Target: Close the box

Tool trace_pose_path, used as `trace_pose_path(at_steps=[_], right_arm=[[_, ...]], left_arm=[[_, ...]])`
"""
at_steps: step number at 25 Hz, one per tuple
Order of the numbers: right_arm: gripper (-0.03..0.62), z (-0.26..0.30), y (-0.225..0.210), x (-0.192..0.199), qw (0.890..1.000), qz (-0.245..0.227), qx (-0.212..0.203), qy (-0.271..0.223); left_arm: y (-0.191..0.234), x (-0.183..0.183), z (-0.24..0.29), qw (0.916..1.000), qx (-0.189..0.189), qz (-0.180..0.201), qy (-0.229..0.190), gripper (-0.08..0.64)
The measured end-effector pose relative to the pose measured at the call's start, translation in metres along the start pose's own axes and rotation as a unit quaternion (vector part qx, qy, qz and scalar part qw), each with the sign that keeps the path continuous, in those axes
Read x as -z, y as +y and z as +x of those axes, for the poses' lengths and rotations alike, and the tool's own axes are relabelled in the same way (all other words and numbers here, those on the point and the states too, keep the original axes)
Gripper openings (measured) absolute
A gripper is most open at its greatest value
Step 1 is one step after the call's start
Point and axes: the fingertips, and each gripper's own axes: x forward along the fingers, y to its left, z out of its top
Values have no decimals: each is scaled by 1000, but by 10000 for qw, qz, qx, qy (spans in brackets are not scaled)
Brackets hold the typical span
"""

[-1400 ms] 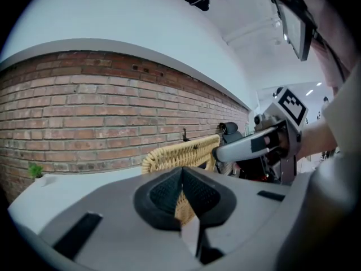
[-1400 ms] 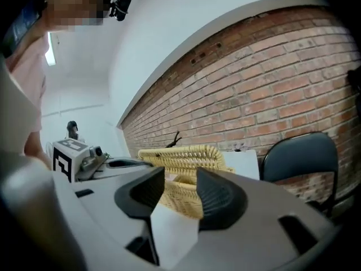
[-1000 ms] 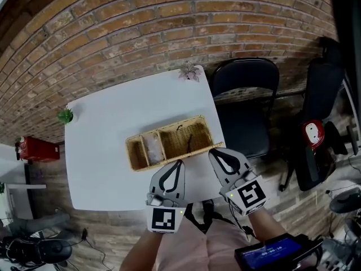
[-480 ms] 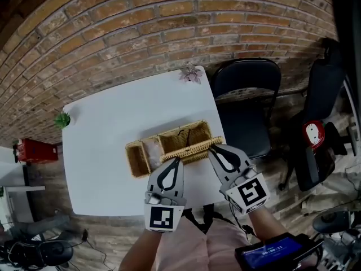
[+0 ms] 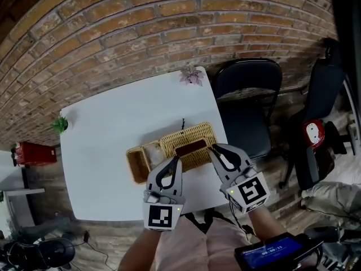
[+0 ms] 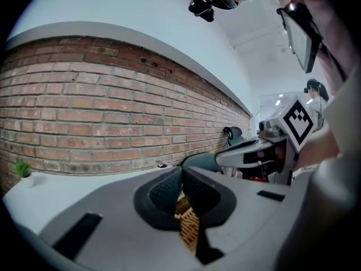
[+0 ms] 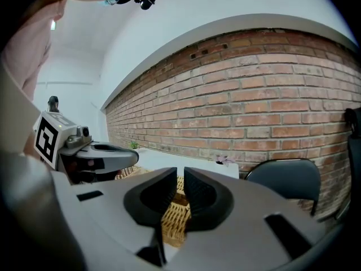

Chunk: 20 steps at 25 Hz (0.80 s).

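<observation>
A: How far along is closing the box (image 5: 138, 164)?

B: Nearly there, I'd say. The wicker lid (image 5: 192, 137) lies down over the larger right part, about flat. Only 1 small compartment at the left end shows uncovered, with something pale inside. I can't tell if the lid is meant to reach it.

A: And the claws?

B: The left claw (image 5: 176, 162) is closed, and seems to pinch the lid's near edge, with wicker showing between its pads. The right claw (image 5: 214, 149) sits at the lid's right near corner. Its jaws have just been opening a little and stand a slit apart, apparently pinching nothing.

A: What's left?

B: Probably letting go and checking that the lid is seated.

A: Where is it, and how does it lie?

B: On the white bench (image 5: 113, 129), towards the near right. Its long axis runs left to right, the right end angled slightly away.
</observation>
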Motion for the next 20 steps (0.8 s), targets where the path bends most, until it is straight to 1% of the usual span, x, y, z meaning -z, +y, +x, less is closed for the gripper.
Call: trace_pose_path(at_steps=[6, 10, 13, 18, 20], right_arm=[[38, 3, 5, 0, 10000, 43, -36, -50], [40, -1, 8, -6, 9997, 168, -67, -159], [33, -9, 13, -19, 9990, 253, -75, -367], [3, -35, 22, -51, 9966, 121, -5, -810], [2, -45, 26, -66, 9949, 94, 40, -1005]], left_arm=[[4, 0, -3, 10000, -22, 69, -10, 11], [3, -10, -8, 9998, -158, -33, -76, 11], [4, -27, -16, 9990, -359, -146, -207, 11], [-6, -64, -32, 9966, -649, -84, -498, 11], [-9, -79, -39, 9951, -795, -32, -593, 11]])
